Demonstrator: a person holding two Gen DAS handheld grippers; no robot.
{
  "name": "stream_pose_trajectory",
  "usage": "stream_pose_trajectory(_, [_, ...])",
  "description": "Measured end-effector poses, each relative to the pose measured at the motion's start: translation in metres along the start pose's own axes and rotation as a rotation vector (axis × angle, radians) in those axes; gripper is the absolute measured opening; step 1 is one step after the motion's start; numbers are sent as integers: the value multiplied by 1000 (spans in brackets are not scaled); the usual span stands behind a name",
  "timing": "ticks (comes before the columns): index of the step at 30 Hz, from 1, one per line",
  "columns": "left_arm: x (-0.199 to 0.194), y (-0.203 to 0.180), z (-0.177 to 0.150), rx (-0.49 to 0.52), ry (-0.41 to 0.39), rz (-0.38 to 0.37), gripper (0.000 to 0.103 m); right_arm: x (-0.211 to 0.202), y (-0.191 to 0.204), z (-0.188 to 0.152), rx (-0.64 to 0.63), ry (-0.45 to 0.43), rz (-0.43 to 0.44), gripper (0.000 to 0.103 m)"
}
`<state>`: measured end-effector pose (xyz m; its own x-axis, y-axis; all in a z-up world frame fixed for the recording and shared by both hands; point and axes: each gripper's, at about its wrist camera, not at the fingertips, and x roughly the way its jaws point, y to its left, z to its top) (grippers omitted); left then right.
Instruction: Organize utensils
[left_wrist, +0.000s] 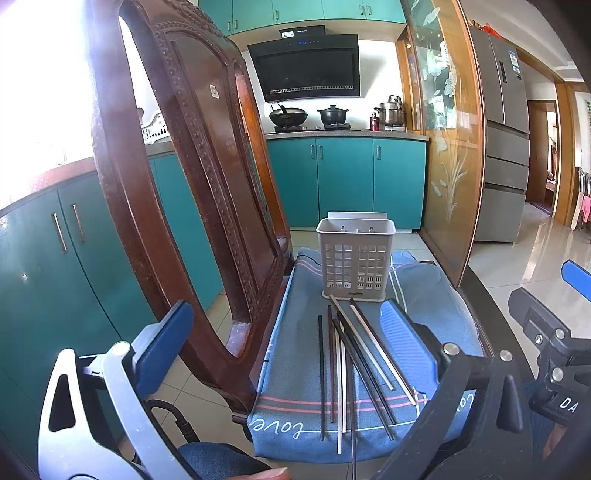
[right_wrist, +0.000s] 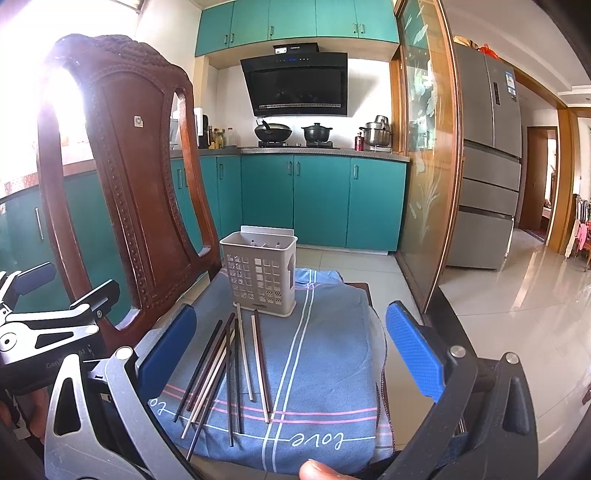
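Observation:
Several loose chopsticks (left_wrist: 351, 363), black, brown and white, lie fanned on a blue cloth (left_wrist: 295, 369); they also show in the right wrist view (right_wrist: 229, 369). A grey perforated utensil holder (left_wrist: 355, 258) stands upright behind them on the cloth (right_wrist: 325, 362), and it also shows in the right wrist view (right_wrist: 260, 275). My left gripper (left_wrist: 288, 332) is open and empty above the near end of the chopsticks. My right gripper (right_wrist: 291, 339) is open and empty, to the right of the chopsticks.
A carved dark wooden chair back (left_wrist: 192, 166) rises close on the left (right_wrist: 122, 177). Teal kitchen cabinets (left_wrist: 343, 177) and a stove with pots (left_wrist: 310, 114) stand behind. A glass partition (left_wrist: 443, 147) and a fridge (left_wrist: 506, 140) are to the right.

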<state>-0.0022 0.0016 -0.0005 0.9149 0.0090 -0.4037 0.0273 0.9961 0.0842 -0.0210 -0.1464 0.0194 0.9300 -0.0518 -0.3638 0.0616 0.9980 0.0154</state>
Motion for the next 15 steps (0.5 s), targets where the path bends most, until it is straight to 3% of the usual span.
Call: stream_pose_trajectory(15, [-1,3,1,-1,1,1,100,-2,0,-3,3,-3,4,100])
